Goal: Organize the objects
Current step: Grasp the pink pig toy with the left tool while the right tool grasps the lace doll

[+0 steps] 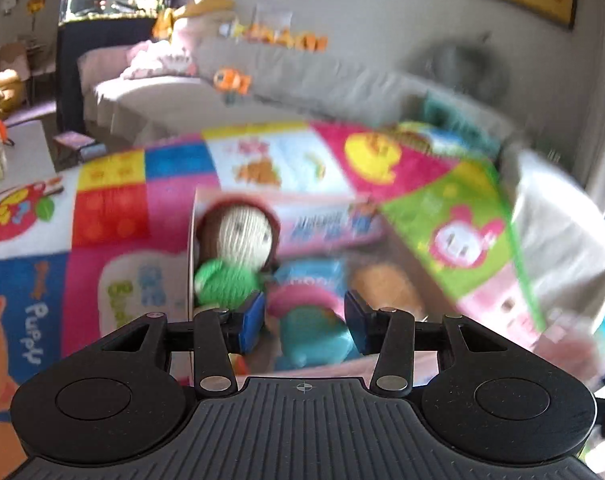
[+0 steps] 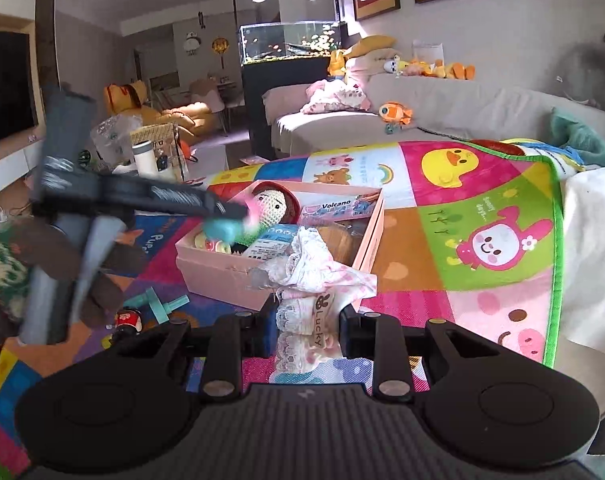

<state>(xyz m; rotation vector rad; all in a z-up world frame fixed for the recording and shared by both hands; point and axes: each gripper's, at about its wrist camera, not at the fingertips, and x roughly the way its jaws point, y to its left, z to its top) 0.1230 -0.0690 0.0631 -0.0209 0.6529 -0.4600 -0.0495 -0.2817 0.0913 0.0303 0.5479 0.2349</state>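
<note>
A pink cardboard box (image 2: 218, 270) sits on the colourful play mat and holds a crochet doll (image 2: 276, 206), packets and other toys. My left gripper (image 1: 305, 320) is shut on a pink and teal soft toy (image 1: 308, 326) above the box, next to the doll (image 1: 242, 236); the view is blurred. From the right wrist view the left gripper (image 2: 238, 214) hovers over the box's left end with the toy (image 2: 226, 228) at its tip. My right gripper (image 2: 308, 330) is shut on a white and pink lacy cloth item (image 2: 314, 276) labelled "Lucky", just in front of the box.
A teal plastic toy (image 2: 158, 304) and a small red figure (image 2: 128, 318) lie on the mat (image 2: 482, 280) left of the box. A grey sofa (image 2: 442, 112) with plush toys stands behind. A fish tank (image 2: 290, 42) and a TV (image 2: 6, 84) stand farther back.
</note>
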